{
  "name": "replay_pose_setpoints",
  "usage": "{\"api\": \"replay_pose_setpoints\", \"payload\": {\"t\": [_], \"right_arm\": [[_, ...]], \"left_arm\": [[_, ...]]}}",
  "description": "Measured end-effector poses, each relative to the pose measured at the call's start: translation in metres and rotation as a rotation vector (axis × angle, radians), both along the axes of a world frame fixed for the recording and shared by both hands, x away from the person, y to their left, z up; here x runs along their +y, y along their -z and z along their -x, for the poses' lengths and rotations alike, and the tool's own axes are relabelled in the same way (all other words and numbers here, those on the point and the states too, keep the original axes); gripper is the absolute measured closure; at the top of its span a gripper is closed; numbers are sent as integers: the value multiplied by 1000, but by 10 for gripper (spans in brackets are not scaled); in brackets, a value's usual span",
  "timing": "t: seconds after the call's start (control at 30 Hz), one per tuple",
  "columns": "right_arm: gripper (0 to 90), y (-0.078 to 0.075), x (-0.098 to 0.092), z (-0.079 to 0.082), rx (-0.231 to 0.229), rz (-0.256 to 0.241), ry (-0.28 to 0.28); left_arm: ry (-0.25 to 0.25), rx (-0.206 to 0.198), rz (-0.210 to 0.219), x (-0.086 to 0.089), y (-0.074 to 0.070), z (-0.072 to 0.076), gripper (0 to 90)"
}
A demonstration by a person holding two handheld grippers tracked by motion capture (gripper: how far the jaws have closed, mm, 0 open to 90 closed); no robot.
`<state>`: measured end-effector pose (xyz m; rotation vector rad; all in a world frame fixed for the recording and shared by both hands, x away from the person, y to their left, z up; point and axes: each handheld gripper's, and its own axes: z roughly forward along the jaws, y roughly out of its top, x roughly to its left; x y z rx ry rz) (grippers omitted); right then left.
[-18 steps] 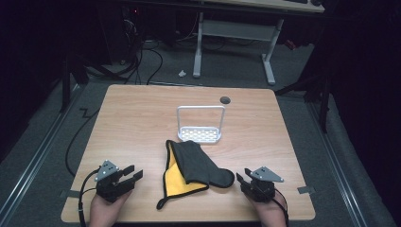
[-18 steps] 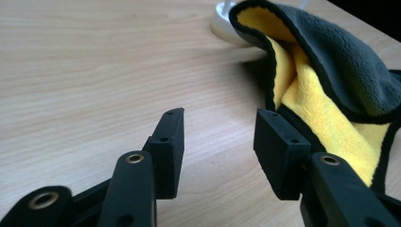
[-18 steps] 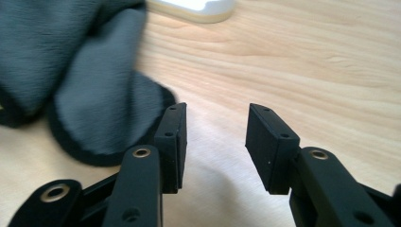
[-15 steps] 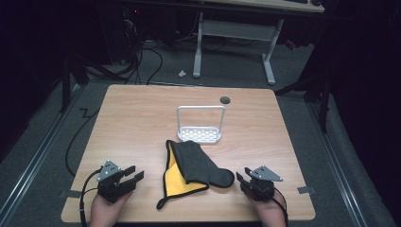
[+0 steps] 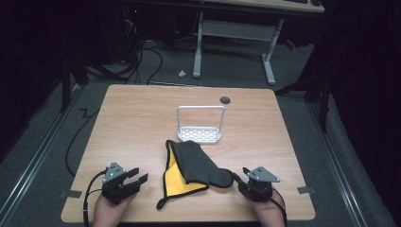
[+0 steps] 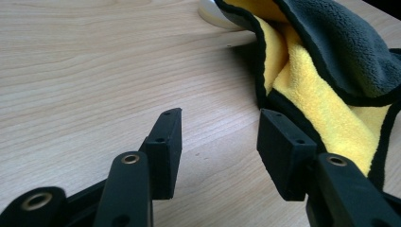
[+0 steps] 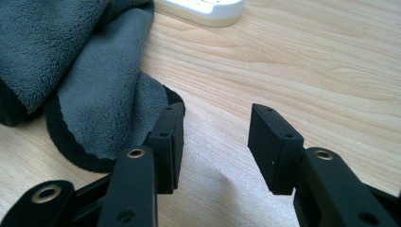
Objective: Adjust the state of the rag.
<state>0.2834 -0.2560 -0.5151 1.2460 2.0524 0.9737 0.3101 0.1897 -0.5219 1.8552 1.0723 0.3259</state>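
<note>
1. Bench [image 5: 142,123]: light wood, one cloth and one white rack on it; a small dark round spot near the far edge.
2. Cloth [image 5: 196,165]: grey on one face, yellow on the other, black edging. It lies crumpled and partly folded near the front middle of the bench, between the two grippers, its far end touching or just short of the rack.
3. Left gripper [image 5: 135,179]: jaws apart, nothing between them, resting low at the front left. In the left gripper view [image 6: 220,142] the cloth's yellow face [image 6: 312,94] lies just beside the right-hand jaw.
4. Right gripper [image 5: 241,179]: jaws apart, empty, at the front right. In the right gripper view [image 7: 215,137] the cloth's grey corner [image 7: 104,109] sits against the left-hand jaw.
5. Container: white rack [image 5: 200,124], a perforated tray with a tall wire hoop. Nothing visible in it.
6. Risks (judgement): a pinch at the folded edge could catch only one layer, so the cloth unfolds unevenly. Pulling the cloth away could drag the light rack if the far end is snagged on it.
</note>
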Motion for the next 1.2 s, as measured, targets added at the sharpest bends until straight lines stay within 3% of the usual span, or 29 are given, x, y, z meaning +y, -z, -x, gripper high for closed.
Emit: {"api": "replay_pose_setpoints", "payload": {"t": [0.23,0.53,0.63,0.77,0.83,1.0,1.13,1.2], "right_arm": [[551,-1,-4,2,-18,-2,2],[545,0,-3,2,-24,0,-4],[544,0,-3,2,-23,-2,-4],[542,-1,-4,3,-27,-6,-8],[541,-1,-4,3,-26,-7,-8],[541,-1,-3,4,-25,-11,-9],[541,-1,-2,3,-22,-12,-12],[541,-1,-2,3,-23,-12,-11]], "left_arm": [[89,-24,-18,-25,-6,10,480],[261,-77,2,-84,-27,33,418],[287,-90,-17,-103,-32,34,393],[325,-84,3,-128,-35,31,380],[341,-103,-1,-141,-40,30,378],[367,-132,-53,-166,-47,25,375],[375,-88,-112,-181,-38,17,386],[361,-68,-170,-188,-28,13,398]]}}
